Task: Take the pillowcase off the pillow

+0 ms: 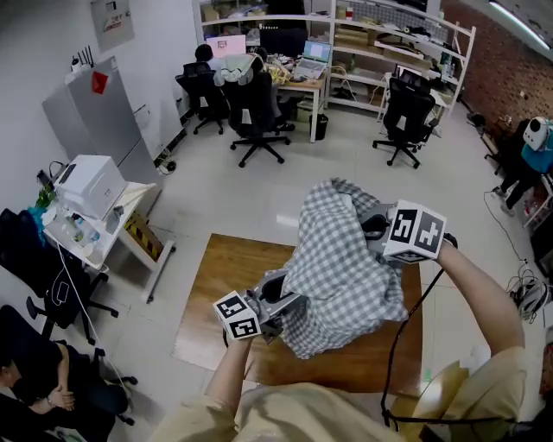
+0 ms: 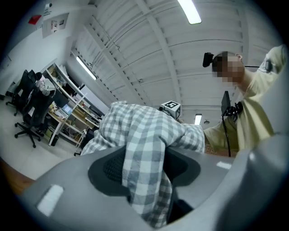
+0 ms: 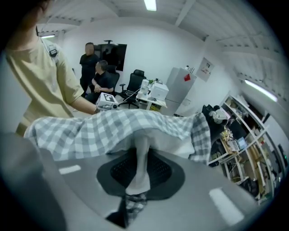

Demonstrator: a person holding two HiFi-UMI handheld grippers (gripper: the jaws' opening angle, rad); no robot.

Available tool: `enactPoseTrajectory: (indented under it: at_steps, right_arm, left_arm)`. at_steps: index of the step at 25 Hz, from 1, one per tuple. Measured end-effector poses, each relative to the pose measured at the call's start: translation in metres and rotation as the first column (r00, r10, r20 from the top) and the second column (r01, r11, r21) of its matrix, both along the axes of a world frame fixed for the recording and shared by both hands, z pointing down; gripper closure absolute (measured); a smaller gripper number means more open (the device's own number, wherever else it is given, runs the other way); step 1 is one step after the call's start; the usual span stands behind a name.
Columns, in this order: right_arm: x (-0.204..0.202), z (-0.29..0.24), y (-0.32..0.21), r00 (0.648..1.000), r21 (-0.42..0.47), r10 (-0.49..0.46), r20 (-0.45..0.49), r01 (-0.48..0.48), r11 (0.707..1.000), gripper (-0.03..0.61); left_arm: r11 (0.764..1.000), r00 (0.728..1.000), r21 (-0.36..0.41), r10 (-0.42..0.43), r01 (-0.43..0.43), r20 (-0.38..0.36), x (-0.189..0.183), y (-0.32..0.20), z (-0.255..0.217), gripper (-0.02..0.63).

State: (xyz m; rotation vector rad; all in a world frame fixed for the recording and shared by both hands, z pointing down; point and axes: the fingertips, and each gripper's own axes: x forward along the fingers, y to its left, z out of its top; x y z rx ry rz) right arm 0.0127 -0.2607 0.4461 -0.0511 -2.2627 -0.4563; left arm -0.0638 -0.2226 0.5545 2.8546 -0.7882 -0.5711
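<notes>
My right gripper point(image 1: 373, 226) has its jaws pinching the white pillow point(image 3: 140, 158). The left gripper point(image 1: 281, 302) jaws are narrow and loose around the pillowcase point(image 1: 337, 268). I'd reclamp, then pull apart steadily.

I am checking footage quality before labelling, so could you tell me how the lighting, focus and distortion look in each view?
Head view: evenly lit, sharp, checked pillowcase crisp, faint sheen on the floor. Left gripper view: strong fisheye bending, dark corners, ceiling light blown out. Right gripper view: same fisheye curve, right gripper looks soft near the lens, pillowcase sharper.
</notes>
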Motion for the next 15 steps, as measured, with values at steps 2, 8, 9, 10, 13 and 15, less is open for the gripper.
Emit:
enactPoseTrajectory:
  at_steps: [2,8,9,10,13,15]
  right_arm:
    - [-0.003,-0.017,-0.007,0.998,-0.015,0.032,0.059,-0.031,0.999,0.543]
    - [0.008,-0.041,-0.043,0.96,-0.124,0.238,0.145,-0.221,0.967,0.541]
    - [0.01,-0.041,-0.046,0.954,-0.139,0.259,0.149,-0.239,0.961,0.541]
    - [0.012,-0.04,-0.049,0.95,-0.151,0.272,0.151,-0.25,0.956,0.541]
    - [0.01,-0.034,-0.056,0.943,-0.18,0.294,0.154,-0.266,0.947,0.541]
    - [0.009,-0.033,-0.061,0.938,-0.192,0.311,0.152,-0.28,0.941,0.539]
  left_arm:
    - [0.999,0.999,0.022,-0.034,0.034,0.004,-0.008,0.005,-0.013,0.358]
    - [0.983,0.988,0.137,-0.132,0.121,0.077,-0.014,0.048,-0.073,0.291]
    - [0.981,0.985,0.156,-0.135,0.118,0.104,-0.007,0.057,-0.081,0.293]
    - [0.979,0.982,0.171,-0.132,0.108,0.138,0.002,0.064,-0.086,0.293]
    - [0.982,0.969,0.187,-0.081,0.037,0.234,0.032,0.071,-0.084,0.341]
    - [0.984,0.957,0.176,-0.062,0.011,0.285,0.051,0.068,-0.077,0.384]
